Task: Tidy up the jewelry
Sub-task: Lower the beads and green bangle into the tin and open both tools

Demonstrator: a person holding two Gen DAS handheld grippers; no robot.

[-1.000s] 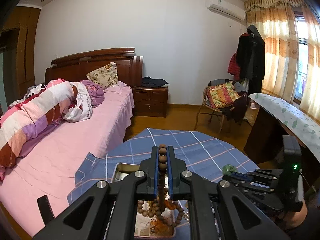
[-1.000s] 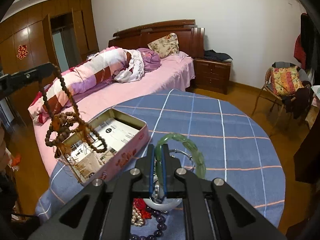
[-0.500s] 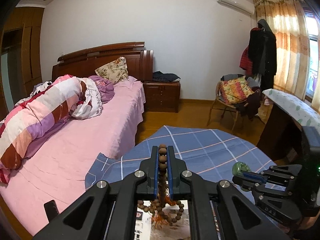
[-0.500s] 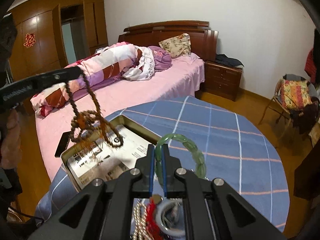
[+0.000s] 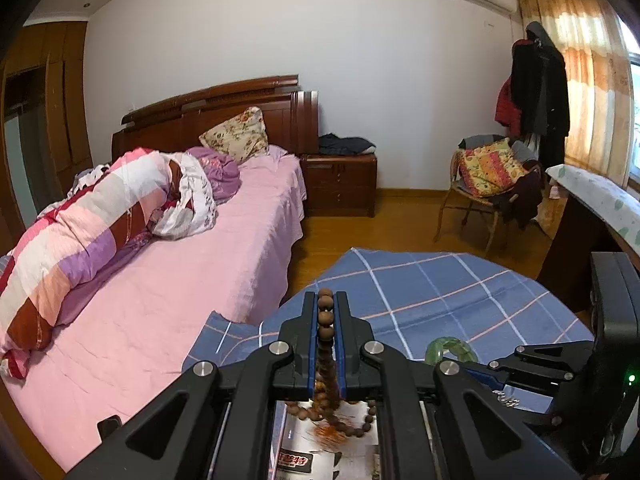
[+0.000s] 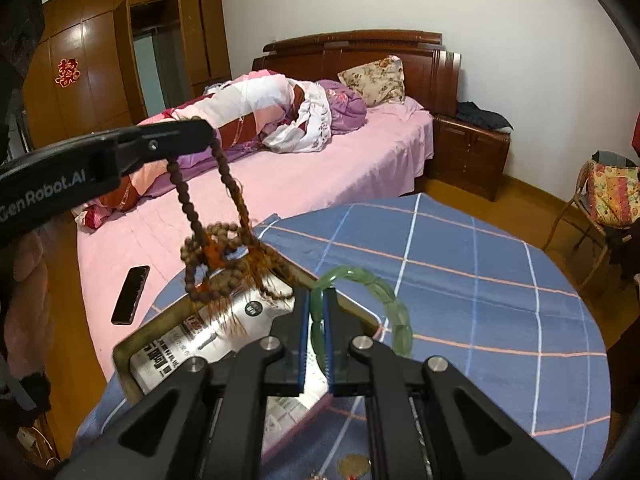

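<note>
Both grippers have carried their loads over the open metal tin (image 6: 132,364) on the blue checked tablecloth (image 6: 480,280). Left gripper (image 5: 327,300) pinches the brown bead strand (image 6: 224,256), dangling just above the tin. Right gripper (image 6: 319,300) clamps the green bangle (image 6: 394,312) above the tin's near edge.

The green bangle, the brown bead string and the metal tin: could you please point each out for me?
green bangle (image 6: 394,300), right wrist view, its free arc.
brown bead string (image 6: 188,204), right wrist view, a hanging strand.
metal tin (image 6: 122,368), right wrist view, near rim.
</note>
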